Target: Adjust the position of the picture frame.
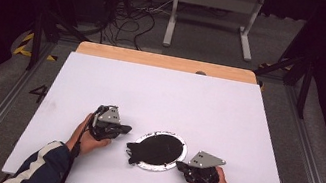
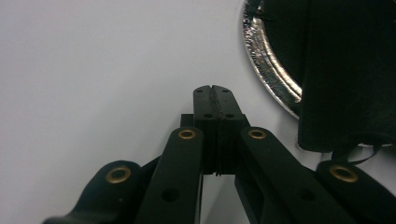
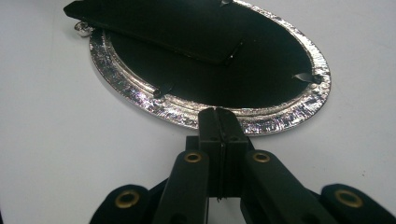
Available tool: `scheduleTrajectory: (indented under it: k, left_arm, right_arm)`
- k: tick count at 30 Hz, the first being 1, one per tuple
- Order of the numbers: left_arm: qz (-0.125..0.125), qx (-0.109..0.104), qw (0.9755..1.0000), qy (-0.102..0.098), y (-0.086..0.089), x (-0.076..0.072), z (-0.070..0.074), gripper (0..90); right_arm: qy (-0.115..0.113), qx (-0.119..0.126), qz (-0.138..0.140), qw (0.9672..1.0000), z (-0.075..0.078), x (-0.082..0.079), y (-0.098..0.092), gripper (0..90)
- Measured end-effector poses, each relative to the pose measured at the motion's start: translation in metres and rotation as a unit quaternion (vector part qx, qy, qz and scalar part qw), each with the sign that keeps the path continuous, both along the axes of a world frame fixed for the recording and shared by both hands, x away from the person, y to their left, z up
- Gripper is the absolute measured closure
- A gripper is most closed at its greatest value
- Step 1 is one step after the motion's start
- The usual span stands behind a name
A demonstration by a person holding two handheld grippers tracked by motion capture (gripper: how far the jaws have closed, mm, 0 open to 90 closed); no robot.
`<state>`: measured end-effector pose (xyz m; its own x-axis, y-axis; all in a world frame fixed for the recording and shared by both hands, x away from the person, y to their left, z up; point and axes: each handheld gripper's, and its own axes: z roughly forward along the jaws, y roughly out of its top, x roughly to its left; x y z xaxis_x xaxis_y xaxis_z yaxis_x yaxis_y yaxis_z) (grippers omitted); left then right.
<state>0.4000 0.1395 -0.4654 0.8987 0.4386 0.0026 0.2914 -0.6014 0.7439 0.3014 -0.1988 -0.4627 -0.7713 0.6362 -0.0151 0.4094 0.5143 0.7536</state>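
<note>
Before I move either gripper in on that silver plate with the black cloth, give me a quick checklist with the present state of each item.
1. Left gripper jaws empty: ok, shut with nothing between them.
2. Right gripper jaws empty: ok, shut, tips right at the plate's near rim.
3. Jaws open enough to grasp: not ok, both are shut.
4. Silver plate lying flat on the white table: ok.
5. Black cloth fully on the plate: not ok, one end hangs over the rim toward the left gripper.
6. Whether the right gripper touches the rim: cannot tell.
</note>
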Motion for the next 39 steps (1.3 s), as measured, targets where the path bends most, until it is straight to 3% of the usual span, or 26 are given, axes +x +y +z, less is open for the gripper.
scheduleTrajectory:
  k: [11, 39]
  left_arm:
    - [-0.039, 0.009, 0.9992, 0.010, 0.002, -0.010, 0.000, 88.1]
    - [-0.045, 0.012, 0.9989, 0.010, 0.002, -0.021, 0.000, 88.7]
  right_arm:
    - [-0.003, -0.002, -0.015, 0.9999, 0.000, 0.007, 0.004, 90.0]
    - [0.004, 0.003, -0.007, 1.0000, 0.000, 0.012, 0.003, 89.8]
